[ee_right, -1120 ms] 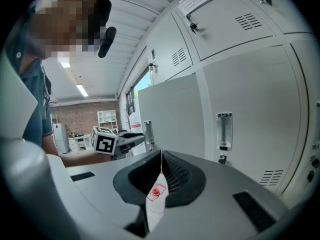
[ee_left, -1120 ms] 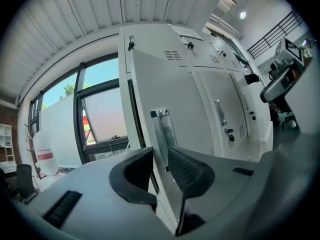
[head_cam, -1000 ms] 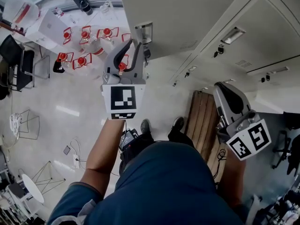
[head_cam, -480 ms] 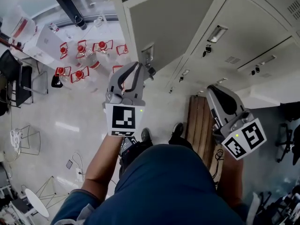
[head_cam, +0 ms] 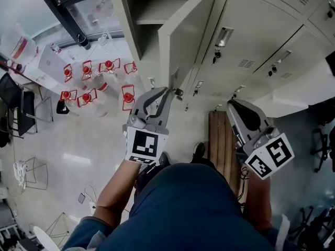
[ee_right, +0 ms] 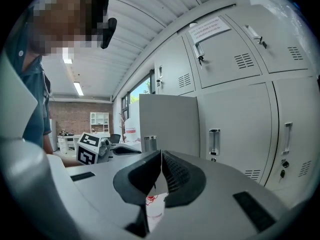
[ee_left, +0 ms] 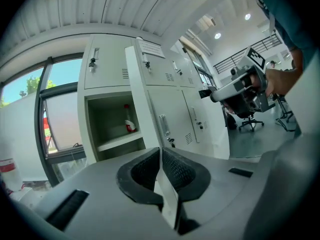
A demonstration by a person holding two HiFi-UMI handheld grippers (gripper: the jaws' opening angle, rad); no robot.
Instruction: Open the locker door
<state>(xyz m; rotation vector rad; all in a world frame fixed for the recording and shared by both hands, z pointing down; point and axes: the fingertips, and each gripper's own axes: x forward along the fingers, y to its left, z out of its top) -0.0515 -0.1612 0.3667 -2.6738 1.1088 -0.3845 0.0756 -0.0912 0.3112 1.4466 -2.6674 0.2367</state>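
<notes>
Locker door upper centre, standing wide open, edge toward camera. Open compartment left of it, shelf inside. Left gripper mid-frame, tips at door's lower corner by latch, jaws closing (nothing made out between them from up here). Right gripper centre right, apart from closed lockers, overlapping wooden bench. Red-capped bottles on floor, upper left. Blue shirt fills bottom.
</notes>
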